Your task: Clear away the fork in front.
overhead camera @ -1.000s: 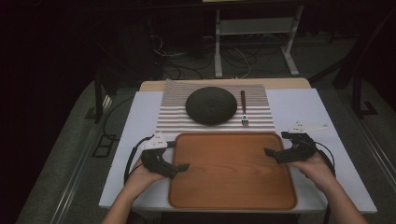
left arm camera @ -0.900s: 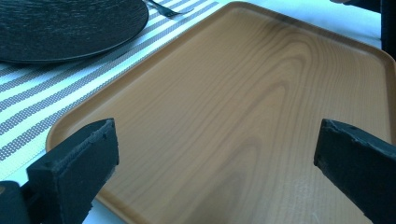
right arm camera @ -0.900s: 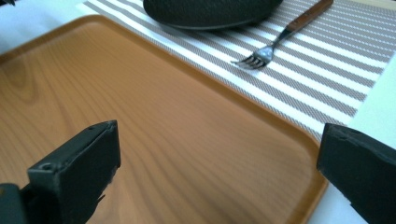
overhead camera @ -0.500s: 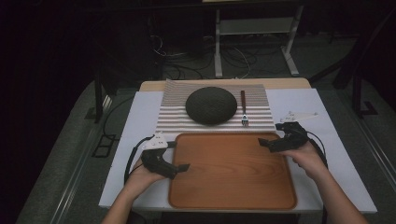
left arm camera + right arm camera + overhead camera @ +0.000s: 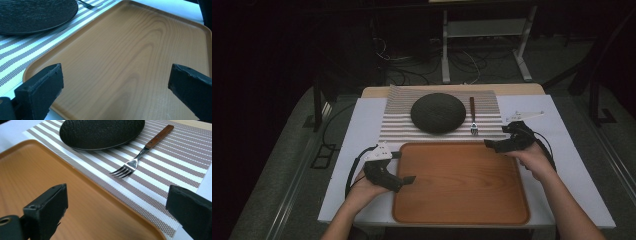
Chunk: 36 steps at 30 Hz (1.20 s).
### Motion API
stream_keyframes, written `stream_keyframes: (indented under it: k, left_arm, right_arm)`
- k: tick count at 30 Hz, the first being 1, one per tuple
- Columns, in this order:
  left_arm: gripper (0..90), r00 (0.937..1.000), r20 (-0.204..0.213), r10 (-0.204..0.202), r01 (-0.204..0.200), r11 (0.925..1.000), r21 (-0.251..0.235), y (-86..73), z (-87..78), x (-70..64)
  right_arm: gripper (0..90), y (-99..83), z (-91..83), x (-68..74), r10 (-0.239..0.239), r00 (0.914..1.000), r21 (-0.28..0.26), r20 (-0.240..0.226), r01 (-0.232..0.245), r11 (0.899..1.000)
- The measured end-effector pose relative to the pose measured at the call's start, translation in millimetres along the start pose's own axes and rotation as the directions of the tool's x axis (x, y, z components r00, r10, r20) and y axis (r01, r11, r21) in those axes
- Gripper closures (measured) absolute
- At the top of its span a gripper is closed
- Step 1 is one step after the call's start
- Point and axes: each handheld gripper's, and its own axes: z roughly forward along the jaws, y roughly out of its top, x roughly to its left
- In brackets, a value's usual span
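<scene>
On the table, the fork (image 5: 140, 156) lies just beyond the right gripper (image 5: 492, 145)'s spread jaws.

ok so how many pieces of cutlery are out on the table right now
1. A single fork with a wooden handle lies on the striped placemat, just right of the dark plate, prongs pointing toward the wooden tray. Nothing seems hidden.

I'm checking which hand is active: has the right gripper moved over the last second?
Yes. The right gripper has moved up the high view and leftward, toward the fork, from beside the tray's right edge to its far right corner.
</scene>
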Motion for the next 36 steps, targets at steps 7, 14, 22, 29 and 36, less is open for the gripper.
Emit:
stream_keyframes:
  k: [7, 14, 22, 29, 36]
  left_arm:
    - [0.0, 1.0, 0.002, 0.01, -0.01, 1.0, -0.001, -0.3, 0.1, -0.5]
    - [0.0, 0.9999, -0.01, 0.014, -0.014, 0.9999, 0.002, -0.8, -0.5, 0.0]
    - [0.0, 0.9996, -0.015, 0.024, -0.024, 0.9997, 0.003, -0.9, -0.2, -0.7]
    - [0.0, 0.9995, -0.019, 0.025, -0.025, 0.9997, 0.0, -1.0, -0.8, -0.6]
    - [0.0, 0.9995, -0.021, 0.022, -0.022, 0.9997, -0.009, -1.4, -2.0, 0.5]
  right_arm:
    - [6.8, 9.3, 14.1, -8.0, 0.021, 0.9993, 0.027, 0.031, -0.022, 0.999]
    - [14.3, 17.9, 29.7, -14.7, 0.032, 0.9978, 0.077, 0.058, -0.036, 0.996]
    - [19.6, 31.7, 47.4, -18.8, 0.032, 0.9971, 0.148, 0.07, -0.042, 0.988]
    - [27.1, 50.3, 65.7, -26.6, 0.05, 0.9952, 0.203, 0.084, -0.066, 0.977]
    - [35.8, 66.9, 79.6, -35.4, 0.073, 0.9924, 0.245, 0.099, -0.096, 0.965]
